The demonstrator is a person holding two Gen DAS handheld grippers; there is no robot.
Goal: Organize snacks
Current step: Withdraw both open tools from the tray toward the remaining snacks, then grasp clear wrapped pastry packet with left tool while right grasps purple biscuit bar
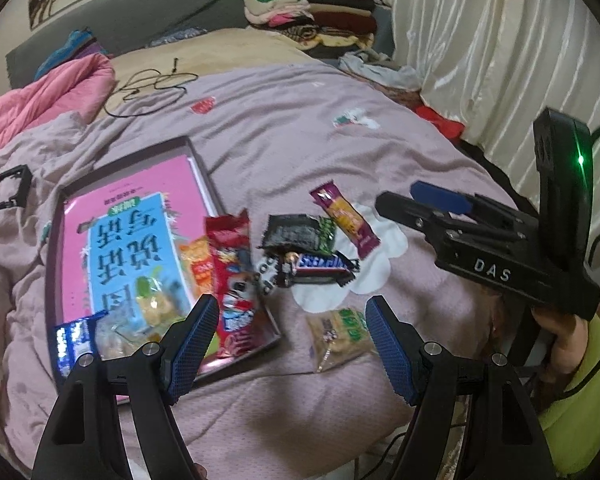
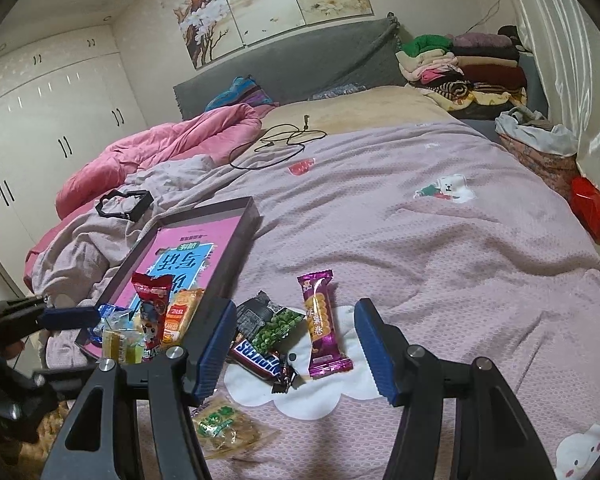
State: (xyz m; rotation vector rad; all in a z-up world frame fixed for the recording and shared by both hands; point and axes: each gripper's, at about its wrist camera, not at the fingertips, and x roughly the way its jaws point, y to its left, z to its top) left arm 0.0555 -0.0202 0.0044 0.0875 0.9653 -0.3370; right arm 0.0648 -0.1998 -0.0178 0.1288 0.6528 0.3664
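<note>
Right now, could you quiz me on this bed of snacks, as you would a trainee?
1. True or false: the purple wafer-roll packet lies inside the shallow pink-bottomed box.
2. Which is in the box: A) brown Snickers bar B) tall red snack packet?
3. Do the left gripper or right gripper hold anything?

Key: 1 false, it lies on the bedspread; 2 B; 3 no, both sets of jaws stand open and empty.

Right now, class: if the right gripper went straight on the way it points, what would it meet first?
Probably the purple snack bar lying between its open jaws on the bedspread, or the green pea packet beside it; depth is unclear.
</note>
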